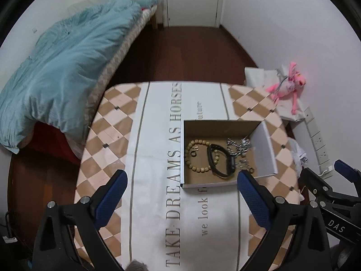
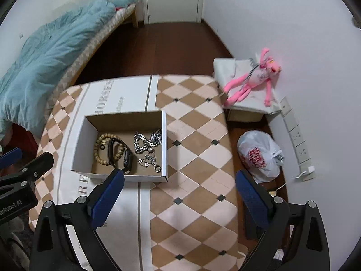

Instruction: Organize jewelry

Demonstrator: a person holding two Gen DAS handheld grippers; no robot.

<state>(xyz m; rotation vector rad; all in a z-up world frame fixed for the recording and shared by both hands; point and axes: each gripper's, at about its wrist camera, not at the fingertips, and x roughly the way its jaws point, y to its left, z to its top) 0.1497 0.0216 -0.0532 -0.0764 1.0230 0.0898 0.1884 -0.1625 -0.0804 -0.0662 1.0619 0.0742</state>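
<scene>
Jewelry sits gathered in the open cardboard box (image 2: 119,149) at centre left of your right wrist view: a wooden bead bracelet (image 2: 106,149), a black band (image 2: 123,157), a heap of silver chain (image 2: 146,143) and small rings (image 2: 157,169). Expect the beads to be light and stiff-stringed, best pinched across the loop; the chain limp and slippery, best taken at its bunched middle. Your left gripper (image 1: 181,187) and right gripper (image 2: 179,186) hold their blue-padded fingers wide apart, empty, above the checkered cloth-covered surface (image 2: 198,140).
</scene>
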